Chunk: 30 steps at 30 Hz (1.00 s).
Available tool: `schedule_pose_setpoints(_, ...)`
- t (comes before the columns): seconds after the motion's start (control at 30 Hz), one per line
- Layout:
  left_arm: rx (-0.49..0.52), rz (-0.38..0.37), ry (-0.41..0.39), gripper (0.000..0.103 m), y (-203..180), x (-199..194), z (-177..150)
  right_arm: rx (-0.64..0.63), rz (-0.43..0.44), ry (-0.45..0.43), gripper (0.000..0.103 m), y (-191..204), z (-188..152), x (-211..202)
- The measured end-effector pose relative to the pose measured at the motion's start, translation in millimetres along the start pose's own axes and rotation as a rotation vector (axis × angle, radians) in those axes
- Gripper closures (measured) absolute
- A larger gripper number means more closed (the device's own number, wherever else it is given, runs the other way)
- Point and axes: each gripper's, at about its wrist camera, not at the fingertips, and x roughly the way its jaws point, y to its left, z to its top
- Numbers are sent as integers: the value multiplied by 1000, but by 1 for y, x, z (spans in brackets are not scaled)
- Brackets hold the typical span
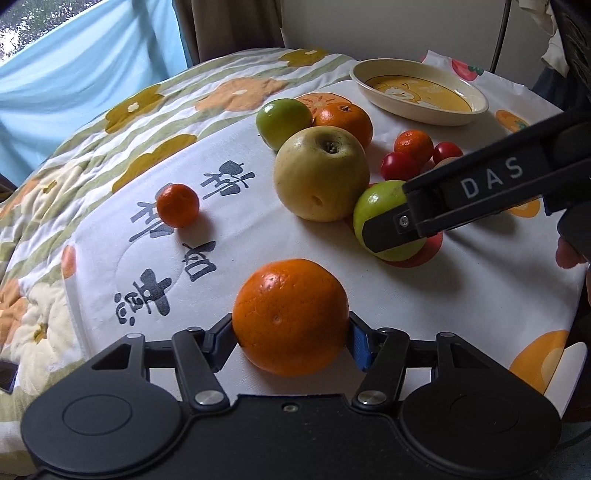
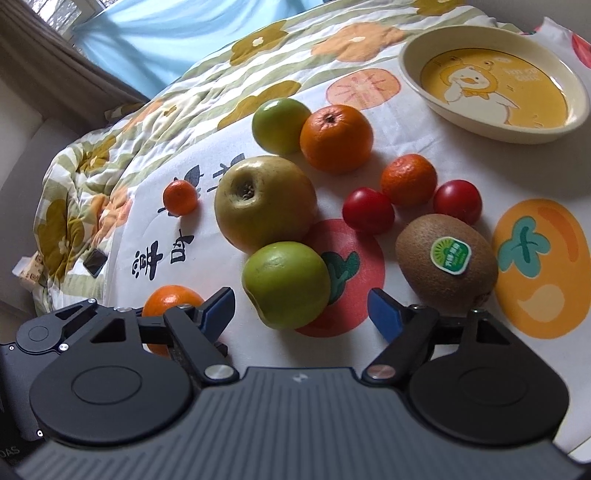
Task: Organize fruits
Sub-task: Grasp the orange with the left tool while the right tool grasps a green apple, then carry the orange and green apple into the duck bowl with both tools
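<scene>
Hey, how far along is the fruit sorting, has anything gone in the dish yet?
Nothing looks done: the dish is empty. In hand: the left gripper has its fingers against a big orange, and the right gripper is open around a green fruit without pressing it. Left on the cloth: the yellow apple, kiwi, two tomatoes, and the other fruit.

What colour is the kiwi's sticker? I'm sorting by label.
Green with a white edge, on the kiwi; clearest in the right wrist view.

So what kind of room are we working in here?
Probably a bedroom at home: the fruit lies on a printed cloth spread over a floral quilt, seemingly a bed, with curtains by a window behind.
</scene>
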Motion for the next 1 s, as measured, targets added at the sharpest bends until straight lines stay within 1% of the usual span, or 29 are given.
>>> schedule_pose_setpoints(0.03,-5,-1,0,38,1,-1,-1,0,3,2,10,0,1,2)
schedule_pose_setpoints(0.1,-12,2,2,38,2,-2,-3,-2,9,3,15,0,2,4)
schedule_pose_setpoints(0.23,-38,11,2,38,3,-4,-6,-28,10,-8,20,3,4,7)
schedule_pose_setpoints(0.27,-50,14,2,38,3,-5,-7,-38,8,-9,22,4,4,8)
schedule_pose_setpoints(0.33,-73,22,-2,38,3,-6,-9,-59,8,-11,32,6,3,8)
schedule_pose_setpoints(0.37,-84,27,-3,38,3,-7,-10,-67,8,-15,34,7,3,8)
schedule_pose_setpoints(0.5,-131,53,-19,38,4,-16,-12,-96,-7,-25,34,9,0,5)
schedule_pose_setpoints(0.63,-145,89,-53,38,2,-33,-11,-91,10,-42,34,8,0,-9)
schedule_pose_setpoints(0.83,-149,110,-109,38,-6,-67,-3,-96,19,-90,34,7,5,-42)
schedule_pose_setpoints(1.0,-151,115,-153,38,-19,-90,9,-88,9,-137,34,-6,11,-76)
